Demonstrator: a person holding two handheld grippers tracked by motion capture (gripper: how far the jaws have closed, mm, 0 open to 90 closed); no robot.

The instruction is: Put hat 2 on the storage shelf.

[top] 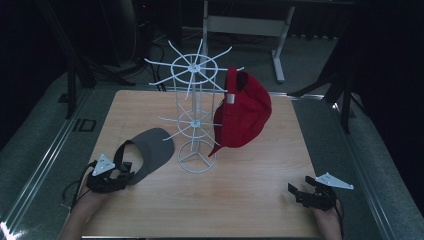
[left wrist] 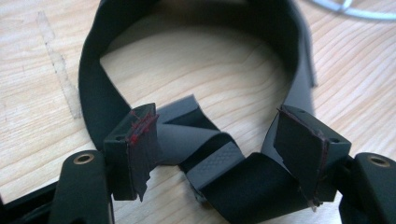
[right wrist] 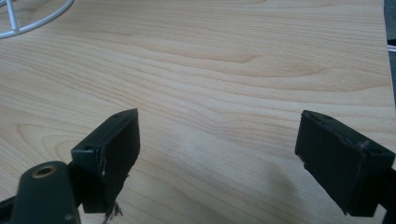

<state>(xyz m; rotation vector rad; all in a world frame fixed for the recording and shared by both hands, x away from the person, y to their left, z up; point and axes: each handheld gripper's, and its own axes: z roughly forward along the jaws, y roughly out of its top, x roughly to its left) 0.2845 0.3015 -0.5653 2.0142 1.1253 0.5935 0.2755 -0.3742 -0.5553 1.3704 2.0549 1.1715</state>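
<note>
Wooden table [top: 260,200], light grain, dark floor around it. White wire rack [top: 196,112] stands upright near the table's middle: round base ring, central cage, two tiers of radiating prongs. Red cap [top: 243,112] hangs from an upper prong on the rack's right side, its strap end uppermost, brim pointing down toward the tabletop; whether the brim tip touches the wood cannot be told. Grey visor [top: 150,150] lies flat on the table just left of the rack's base, brim toward the rack, dark headband looping back toward the person. Left gripper [top: 117,175] sits low at the near-left of the table, hand behind it, grey three-cornered plate on top. In the left gripper view its jaws stand wide apart, one on each side of the visor's rear strap [left wrist: 219,163] (the folded, overlapping part with a textured patch), and neither pad is pressing the strap; red smears mark the pad edges. The headband's loop [left wrist: 93,93] curves away over bare wood beyond. Right gripper [top: 300,192] rests at the near-right of the table, well apart from rack and both hats. In the right gripper view its jaws stand wide open with bare wood between them, and a sliver of the rack's base ring [right wrist: 32,23] shows at top left.
</note>
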